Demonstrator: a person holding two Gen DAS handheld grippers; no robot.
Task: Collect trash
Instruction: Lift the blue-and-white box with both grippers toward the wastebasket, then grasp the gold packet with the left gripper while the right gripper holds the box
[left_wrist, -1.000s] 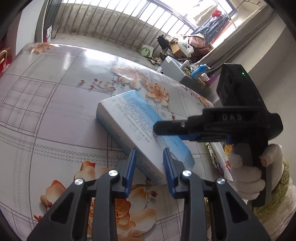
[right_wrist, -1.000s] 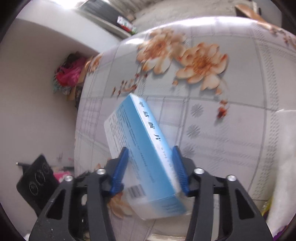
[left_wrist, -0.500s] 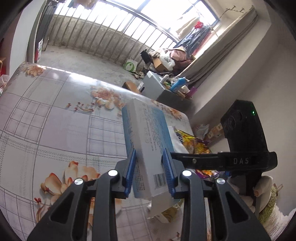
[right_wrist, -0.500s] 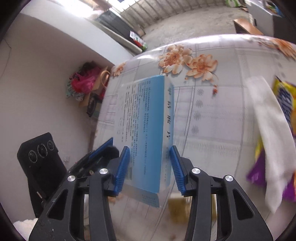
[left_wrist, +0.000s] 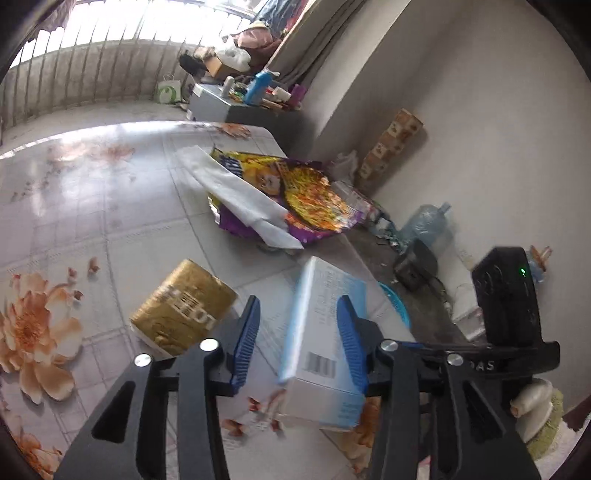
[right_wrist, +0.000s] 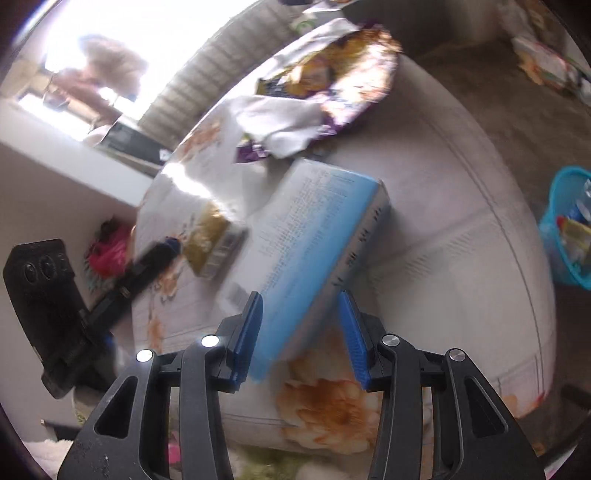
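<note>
A blue and white medicine box (left_wrist: 325, 343) hangs over the table's right edge; it also shows in the right wrist view (right_wrist: 314, 236). My right gripper (right_wrist: 301, 332) is shut on its near end. My left gripper (left_wrist: 297, 334) is open, its jaws wider than the box, with the box against the right finger. A gold packet (left_wrist: 184, 310) lies on the table left of the box; it also shows in the right wrist view (right_wrist: 212, 236). A purple and yellow snack bag (left_wrist: 291, 192) with a white tissue (left_wrist: 236, 192) on it lies further back.
The floral tablecloth covers the table (left_wrist: 92, 206). A blue trash basket (right_wrist: 569, 229) with wrappers in it stands on the floor past the table's right edge; its rim shows in the left wrist view (left_wrist: 397, 306). A water jug (left_wrist: 428, 221) and clutter stand by the wall.
The box was lifted off the table and swung right toward the table's edge. My left gripper's jaws have widened and let go of it. The right gripper keeps hold.
</note>
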